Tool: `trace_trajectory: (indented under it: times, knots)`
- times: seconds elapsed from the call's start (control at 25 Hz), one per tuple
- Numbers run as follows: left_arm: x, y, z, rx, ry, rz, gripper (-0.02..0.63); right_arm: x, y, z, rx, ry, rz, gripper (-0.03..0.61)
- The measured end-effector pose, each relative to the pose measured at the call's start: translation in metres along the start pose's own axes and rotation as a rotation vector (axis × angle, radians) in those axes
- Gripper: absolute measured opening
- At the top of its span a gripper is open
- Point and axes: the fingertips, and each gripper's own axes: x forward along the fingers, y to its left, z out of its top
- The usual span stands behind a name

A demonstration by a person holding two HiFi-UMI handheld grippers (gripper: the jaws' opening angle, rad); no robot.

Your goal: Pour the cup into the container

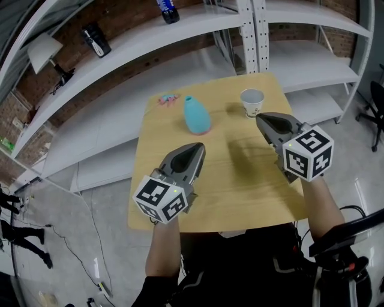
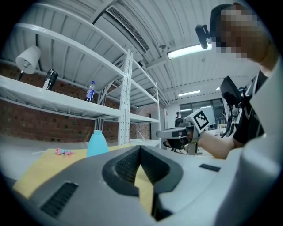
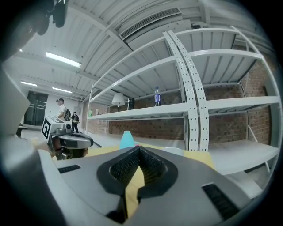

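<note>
White metal shelving [image 1: 120,54] against a brick wall is seen behind a square wooden table [image 1: 240,198]; over the table, at about 7 o'clock from its centre in the head view, the left gripper [image 1: 198,147] is held level with its jaws closed tip to tip and nothing between them; at about 3 o'clock the right gripper [image 1: 261,119] is held likewise, jaws brought fully together and empty; the white paper cup [image 1: 252,102] is found on the table just beyond the right gripper's tips, at roughly 11 o'clock from them, untouched; the teal container [image 1: 196,115] is stood upright at 12 o'clock from the left gripper's tips, apart from them; a small pink object [image 1: 168,99] is seen at the table's far left edge; a dark-capped bottle [image 1: 168,10] is kept on the upper shelf.
</note>
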Motion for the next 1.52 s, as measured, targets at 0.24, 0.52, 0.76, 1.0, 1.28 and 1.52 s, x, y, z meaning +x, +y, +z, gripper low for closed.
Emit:
trace_trajectory:
  times: [0.24,0.52,0.76,1.0,1.28,1.52]
  knots:
    - [-0.008,-0.025,0.01,0.023,-0.012,-0.008,-0.002,-0.017,0.018,0.009,-0.047,-0.008,0.006,0.002]
    - [-0.046,-0.061,0.009,0.041,0.004,0.034,-0.002,-0.058,0.054,0.011,-0.038,-0.048,0.024,0.002]
    - [-0.099,-0.132,0.002,0.013,0.0,0.073,-0.002,-0.126,0.103,-0.005,-0.03,-0.037,0.065,0.002]
    - [-0.169,-0.24,0.0,0.017,-0.003,0.109,-0.002,-0.236,0.164,-0.018,-0.04,-0.043,0.103,0.002]
    - [-0.234,-0.347,-0.005,-0.018,-0.002,0.129,-0.002,-0.348,0.232,-0.034,-0.037,-0.036,0.133,0.002]
    - [-0.278,-0.455,0.003,0.0,0.006,0.106,-0.002,-0.46,0.271,-0.045,-0.023,-0.053,0.122,0.002]
